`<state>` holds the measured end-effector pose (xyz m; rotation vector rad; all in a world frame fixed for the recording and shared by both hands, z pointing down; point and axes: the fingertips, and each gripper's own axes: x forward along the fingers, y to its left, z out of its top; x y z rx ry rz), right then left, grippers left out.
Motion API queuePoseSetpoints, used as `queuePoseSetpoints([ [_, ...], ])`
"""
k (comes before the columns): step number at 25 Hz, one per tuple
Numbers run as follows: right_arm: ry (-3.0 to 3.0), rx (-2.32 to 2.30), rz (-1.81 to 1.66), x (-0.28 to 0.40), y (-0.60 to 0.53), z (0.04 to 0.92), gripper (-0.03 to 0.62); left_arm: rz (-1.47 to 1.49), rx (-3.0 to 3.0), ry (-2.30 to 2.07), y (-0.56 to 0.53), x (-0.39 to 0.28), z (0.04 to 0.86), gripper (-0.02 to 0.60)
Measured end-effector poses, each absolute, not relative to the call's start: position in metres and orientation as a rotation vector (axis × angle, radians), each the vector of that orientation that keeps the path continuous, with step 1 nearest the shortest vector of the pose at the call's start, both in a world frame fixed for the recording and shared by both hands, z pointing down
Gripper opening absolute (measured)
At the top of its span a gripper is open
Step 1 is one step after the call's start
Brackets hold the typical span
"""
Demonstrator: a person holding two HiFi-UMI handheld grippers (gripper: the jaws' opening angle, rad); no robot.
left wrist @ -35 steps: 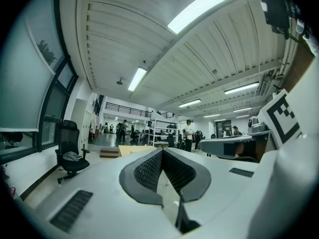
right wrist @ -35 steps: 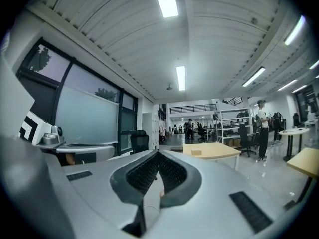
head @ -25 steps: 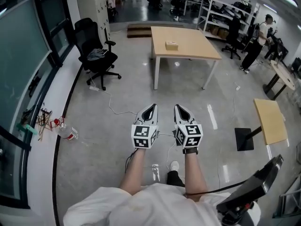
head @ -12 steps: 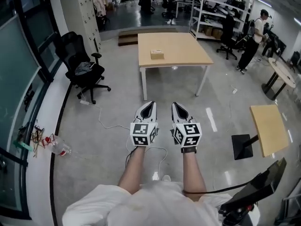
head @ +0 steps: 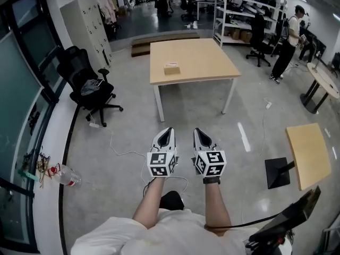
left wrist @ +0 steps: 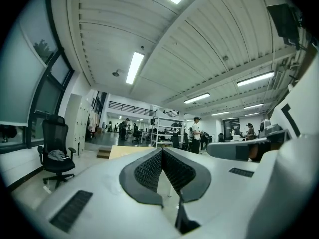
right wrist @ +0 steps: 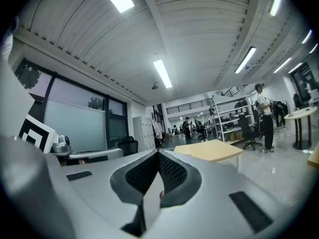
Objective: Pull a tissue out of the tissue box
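Note:
The tissue box (head: pixel 171 68), small and tan, stands on the left part of a light wooden table (head: pixel 207 62) several steps ahead across the grey floor. Both grippers are held out level, side by side, well short of the table. My left gripper (head: pixel 168 131) is shut with its tips touching and nothing between them; in the left gripper view the left gripper (left wrist: pixel 162 151) points at the table's edge (left wrist: pixel 122 152). My right gripper (head: pixel 196 132) is shut and empty too. The right gripper view shows the right gripper (right wrist: pixel 158 153) with the table (right wrist: pixel 214 150) ahead to its right.
A black office chair (head: pixel 85 84) stands at the left by the glass wall. On the floor lie a plastic bottle (head: pixel 66 175) and a white cable (head: pixel 122 150). A small wooden side table (head: pixel 309 153) on a black base (head: pixel 277 172) is at right. A person (head: pixel 289 41) stands by the shelving (head: pixel 239 15).
Both grippers have travelled forward together, still shut. The table and tissue box have come closer and sit lower in the head view; the chair and bottle have slid back to the left.

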<state>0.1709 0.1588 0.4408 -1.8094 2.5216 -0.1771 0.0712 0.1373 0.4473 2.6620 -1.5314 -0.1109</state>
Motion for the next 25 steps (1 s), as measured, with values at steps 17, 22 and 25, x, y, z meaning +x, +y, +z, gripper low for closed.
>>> queuePoseSetpoints([
  [17,2.558,-1.800,-0.032,0.148,-0.088,0.404,0.002,-0.252,2.737,-1.510,-0.116,0.067,0.406,0.000],
  [22,2.592,-1.765,-0.032,0.109,-0.162,0.407,0.002,-0.216,2.764,-1.498,-0.183,0.047,0.411,0.000],
  [25,2.613,-1.762,-0.045,0.098,-0.193,0.415,0.002,-0.226,2.723,-1.496,-0.216,0.035,0.420,0.000],
])
